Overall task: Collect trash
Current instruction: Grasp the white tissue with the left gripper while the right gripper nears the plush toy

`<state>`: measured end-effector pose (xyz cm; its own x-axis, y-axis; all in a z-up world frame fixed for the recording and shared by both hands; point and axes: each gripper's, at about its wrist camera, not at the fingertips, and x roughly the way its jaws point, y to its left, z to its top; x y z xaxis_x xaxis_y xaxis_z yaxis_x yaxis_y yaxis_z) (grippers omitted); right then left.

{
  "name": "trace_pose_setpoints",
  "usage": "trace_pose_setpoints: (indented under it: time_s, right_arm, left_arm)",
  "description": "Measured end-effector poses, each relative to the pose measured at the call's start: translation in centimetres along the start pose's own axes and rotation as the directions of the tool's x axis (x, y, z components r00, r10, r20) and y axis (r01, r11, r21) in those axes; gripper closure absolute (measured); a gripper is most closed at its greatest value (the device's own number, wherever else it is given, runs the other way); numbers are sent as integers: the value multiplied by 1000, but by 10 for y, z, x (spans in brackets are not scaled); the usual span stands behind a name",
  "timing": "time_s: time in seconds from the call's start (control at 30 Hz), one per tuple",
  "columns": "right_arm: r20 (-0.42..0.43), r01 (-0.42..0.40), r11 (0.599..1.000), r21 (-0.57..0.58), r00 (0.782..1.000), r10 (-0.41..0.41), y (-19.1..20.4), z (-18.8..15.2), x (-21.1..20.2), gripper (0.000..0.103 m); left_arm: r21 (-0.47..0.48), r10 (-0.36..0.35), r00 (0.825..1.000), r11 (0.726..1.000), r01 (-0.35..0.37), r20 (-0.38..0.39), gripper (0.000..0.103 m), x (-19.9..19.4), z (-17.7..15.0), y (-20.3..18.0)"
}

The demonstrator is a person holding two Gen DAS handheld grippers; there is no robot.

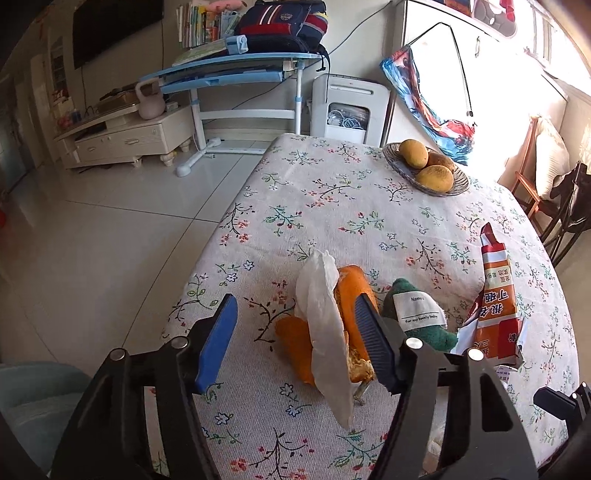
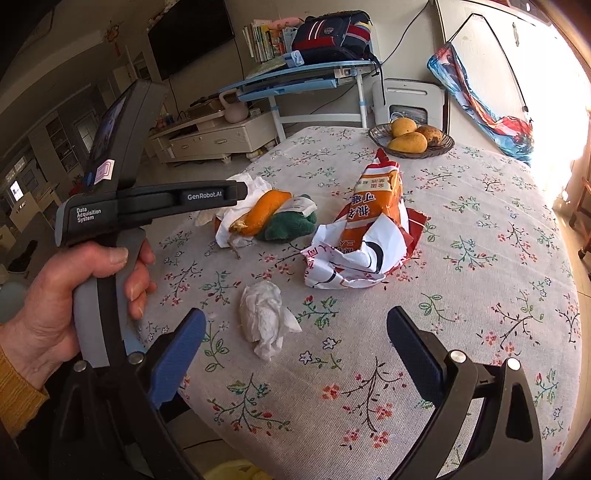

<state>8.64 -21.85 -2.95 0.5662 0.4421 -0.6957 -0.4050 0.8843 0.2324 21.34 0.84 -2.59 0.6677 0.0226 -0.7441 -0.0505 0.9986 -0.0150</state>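
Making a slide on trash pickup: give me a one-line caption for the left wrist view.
Left gripper straddles a white tissue and orange peel on the floral tablecloth.

A pale tiled floor (image 1: 110, 221) is seen beside the desk (image 1: 332, 206), which is covered by a floral cloth. Against the far wall a blue study table (image 1: 236, 70) is stacked with books and a backpack (image 1: 288, 22); a television (image 1: 110, 26) is mounted above a cream cabinet (image 1: 125, 140). Strong daylight is admitted at the right.
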Motion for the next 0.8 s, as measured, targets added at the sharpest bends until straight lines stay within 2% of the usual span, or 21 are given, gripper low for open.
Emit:
trace_pose_setpoints:
  time_s: [0.03,0.1,0.17,0.23,0.33,0.47,0.57,0.63,0.73,0.77,0.8]
  right_arm:
    - [-2,-2,1000,-2,1000,2,1,1,1,8]
    - [-3,-2,1000,-3,1000,2,1,2,3,8]
    - [-5,-2,1000,2,1000,2,0,2,4,8]
    - [-8,-3,1000,11,1000,3,-2,3,5,8]
    - [-4,-1,1000,22,1000,1,-4,3,4,8]
    - [62,9,1000,28,998,-11,-5,7,-9,8]
    - [110,13,1000,19,994,-15,-3,12,-17,8]
    - [112,9,1000,12,994,-11,0,15,-17,8]
    - [94,3,1000,0,996,-3,5,15,-10,8]
    - [86,1,1000,-5,996,0,7,14,-8,8]
    - [80,-2,1000,-10,997,2,9,13,-7,8]
  left_arm:
    - [9,-4,1000,1000,4,-3,48,2,1,-2]
    - [21,-23,999,999,24,-24,71,6,1,-6]
    - [39,-38,998,998,40,-44,86,9,0,-9]
    - [35,-57,998,998,58,-23,92,4,2,-9]
    - [1,-107,993,994,107,50,97,-14,7,-2]
    - [-49,-174,971,982,184,162,97,-42,12,13]
    - [-80,-195,960,973,215,202,97,-53,12,23]
    - [-93,-196,960,971,218,201,97,-54,14,28]
    - [-100,-189,974,974,202,128,95,-39,13,29]
    - [-100,-193,978,975,201,84,81,-31,12,26]
    - [-101,-191,981,976,194,39,59,-22,10,23]
